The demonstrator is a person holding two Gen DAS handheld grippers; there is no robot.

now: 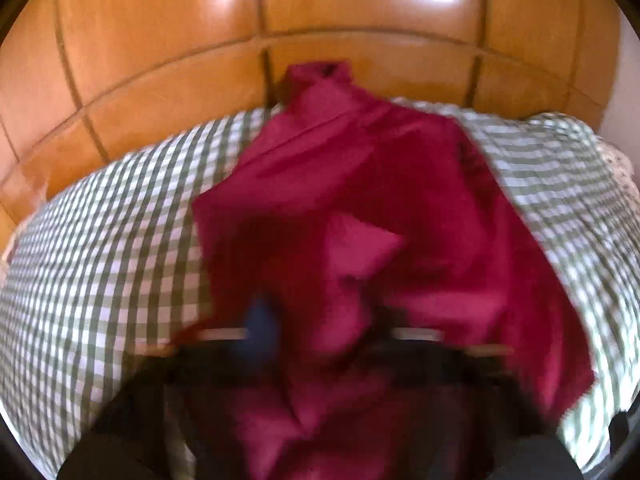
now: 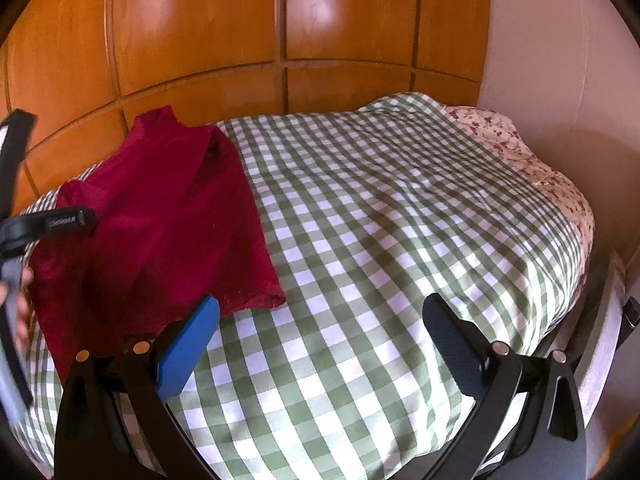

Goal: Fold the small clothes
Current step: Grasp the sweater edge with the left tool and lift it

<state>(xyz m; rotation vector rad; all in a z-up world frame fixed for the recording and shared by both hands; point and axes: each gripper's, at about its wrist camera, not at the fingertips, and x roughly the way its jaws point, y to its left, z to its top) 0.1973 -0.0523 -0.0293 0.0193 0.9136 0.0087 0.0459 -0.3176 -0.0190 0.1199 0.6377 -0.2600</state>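
Note:
A dark red garment [image 1: 360, 200] lies crumpled on the green-and-white checked bedspread [image 1: 100, 260]. The left wrist view is blurred. In it my left gripper [image 1: 320, 320] has red cloth bunched between its blue pad [image 1: 260, 320] and its dark pad, and the jaws stand close together on the cloth. In the right wrist view the red garment [image 2: 160, 220] is spread at the left of the bed. My right gripper [image 2: 320, 344] hovers open over the bare checked bedspread [image 2: 380, 220], with nothing between its fingers. Its blue pad [image 2: 188, 344] sits just off the garment's near hem.
Glossy wooden panels [image 2: 200, 40] rise behind the bed. A floral sheet [image 2: 520, 148] shows at the far right corner beside a pale wall [image 2: 560, 60]. The left gripper's black body [image 2: 48, 224] and a hand [image 2: 20, 292] appear at the left edge.

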